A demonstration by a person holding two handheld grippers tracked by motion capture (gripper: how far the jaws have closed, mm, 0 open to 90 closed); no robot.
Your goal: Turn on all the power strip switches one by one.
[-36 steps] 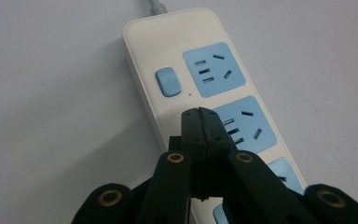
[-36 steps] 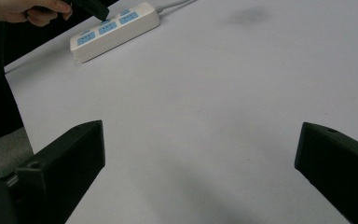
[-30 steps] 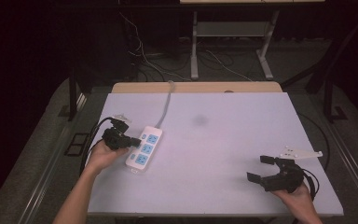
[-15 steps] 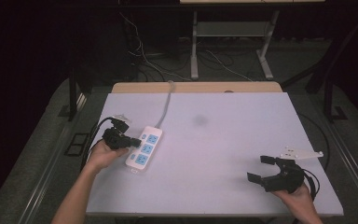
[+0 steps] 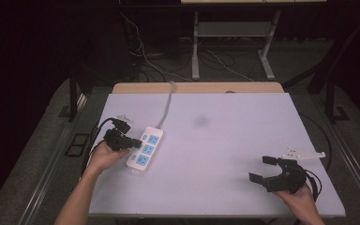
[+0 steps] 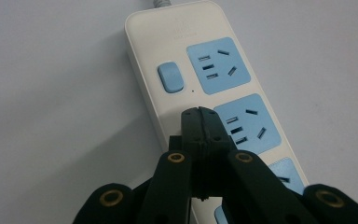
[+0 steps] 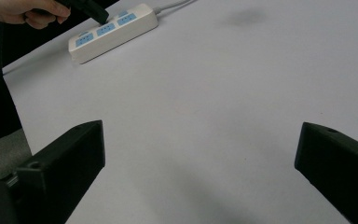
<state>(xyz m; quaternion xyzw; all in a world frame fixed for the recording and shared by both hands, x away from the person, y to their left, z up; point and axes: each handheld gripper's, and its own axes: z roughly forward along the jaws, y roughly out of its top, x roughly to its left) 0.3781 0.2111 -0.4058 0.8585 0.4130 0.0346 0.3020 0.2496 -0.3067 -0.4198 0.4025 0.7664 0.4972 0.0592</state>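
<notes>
White, matte and rectangular, the surface (image 5: 225,136) spans the middle of the high view, with a tan wooden strip along its far edge and a faint grey smudge (image 5: 200,121) near its centre. Dark floor with loose cables and a metal frame lies beyond the far edge.

White plastic power strip with three blue socket faces (image 5: 145,148) lies flat on the left part of the surface, its long axis running from near-left to far-right; its grey cord (image 5: 168,105) leaves the far end and passes over the far edge of the surface. In the left gripper view the strip (image 6: 205,88) shows a blue rocker switch (image 6: 170,77) beside the far socket.

Left gripper (image 5: 132,142), black, held in the person's left hand (image 5: 104,155), sits at the left edge of the strip. In the left gripper view its fingers (image 6: 200,122) are clenched together, tip against tip, with nothing between them, and lie over the strip's white margin just left of the middle socket; contact with the strip cannot be judged.

Right gripper (image 5: 263,169), black, held in the person's right hand (image 5: 301,198), is at the near right of the surface, well apart from the strip. Its fingers (image 7: 70,158) are released, spread wide, over bare surface.
</notes>
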